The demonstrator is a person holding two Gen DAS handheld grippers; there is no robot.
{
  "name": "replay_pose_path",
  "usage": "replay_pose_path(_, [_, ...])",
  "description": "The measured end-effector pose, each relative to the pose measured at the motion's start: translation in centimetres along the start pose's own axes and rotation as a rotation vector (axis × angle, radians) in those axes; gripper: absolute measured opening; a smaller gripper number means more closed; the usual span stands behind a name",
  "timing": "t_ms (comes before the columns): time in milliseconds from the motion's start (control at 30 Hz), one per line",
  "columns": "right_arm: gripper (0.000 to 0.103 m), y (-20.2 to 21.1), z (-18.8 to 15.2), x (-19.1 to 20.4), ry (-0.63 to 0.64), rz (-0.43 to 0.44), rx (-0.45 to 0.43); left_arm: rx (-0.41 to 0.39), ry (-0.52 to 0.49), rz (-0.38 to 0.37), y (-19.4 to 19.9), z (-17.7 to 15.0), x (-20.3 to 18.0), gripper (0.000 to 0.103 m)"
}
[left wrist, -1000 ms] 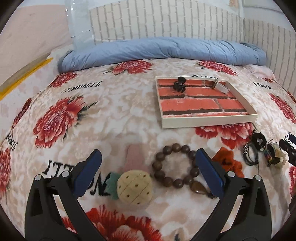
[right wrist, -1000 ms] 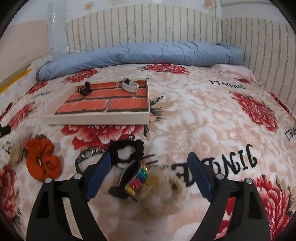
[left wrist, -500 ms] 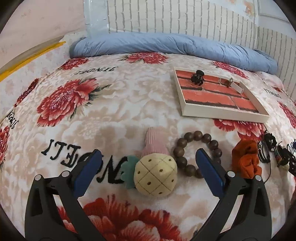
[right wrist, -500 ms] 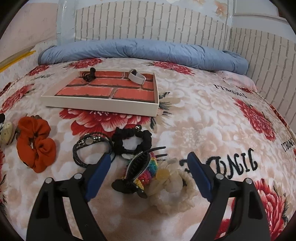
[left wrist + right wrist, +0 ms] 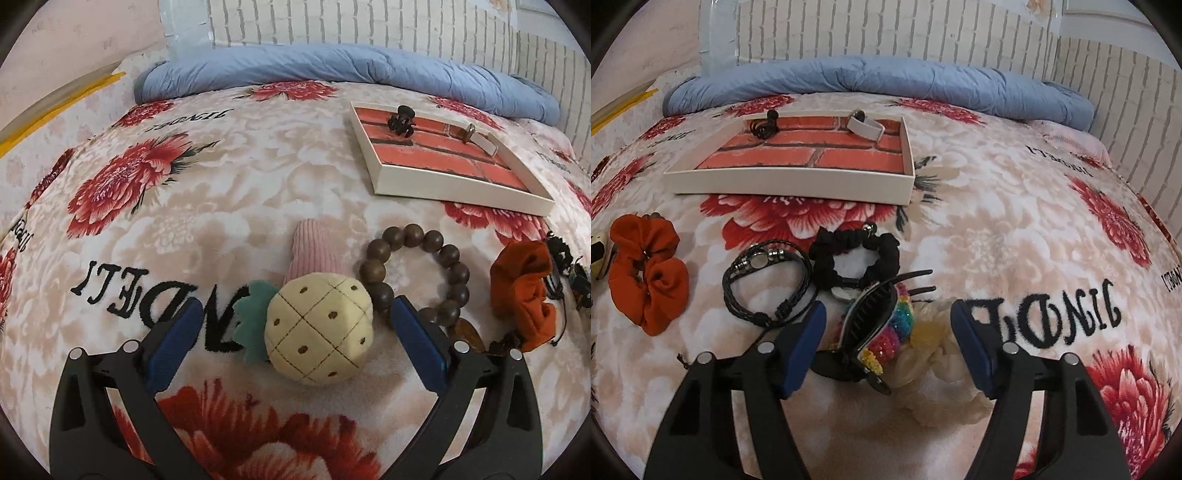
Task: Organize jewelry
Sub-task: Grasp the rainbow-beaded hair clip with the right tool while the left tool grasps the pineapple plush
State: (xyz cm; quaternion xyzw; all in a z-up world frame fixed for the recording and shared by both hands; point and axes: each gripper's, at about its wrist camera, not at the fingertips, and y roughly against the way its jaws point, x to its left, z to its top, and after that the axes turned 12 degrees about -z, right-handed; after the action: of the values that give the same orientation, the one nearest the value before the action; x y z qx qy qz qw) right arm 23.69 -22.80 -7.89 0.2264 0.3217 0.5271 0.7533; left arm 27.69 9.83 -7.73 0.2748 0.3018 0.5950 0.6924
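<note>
Right wrist: tray (image 5: 790, 181) holds two pieces, perhaps five lie outside; both claws (image 5: 888, 343) (image 5: 295, 332) gape empty.

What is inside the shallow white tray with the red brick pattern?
Inside the white brick-pattern tray lie a small black claw clip and a white strap with a metal buckle. The near wall hides the front floor strip.

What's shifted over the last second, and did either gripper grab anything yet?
Both grippers closed in on their targets: the left gripper now brackets the pineapple plush, the right gripper the rainbow hair claw. Both stay open, holding nothing. The tray and orange scrunchie lie unmoved.
</note>
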Motion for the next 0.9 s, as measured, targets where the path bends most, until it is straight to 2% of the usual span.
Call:
replay_pose_path(333, [0.069,-0.7,0.4,1.1,0.051,-0.011,0.023,0.05,0.064,-0.035,-1.7,-0.1,1.3,0.098])
replay_pose_path(533, [0.069,0.5,1.3,0.2,0.017,0.028,-0.023,0.022,0.044,-0.031,-1.2,-0.1,0.9,0.097])
replay_pose_path(633, [0.056,-0.1,1.1,0.5,0.028,0.047,0.007,0.024,0.028,-0.025,-1.2,-0.1,0.5,0.096])
replay_pose_path(800, [0.053,-0.9,0.8,0.6,0.02,0.052,0.037,0.03,0.025,-0.036,-1.3,-0.2,0.5,0.094])
replay_pose_path(900, [0.054,-1.5,0.6,0.7,0.026,0.039,0.056,0.061,0.033,-0.048,-2.1,-0.2,0.6,0.094])
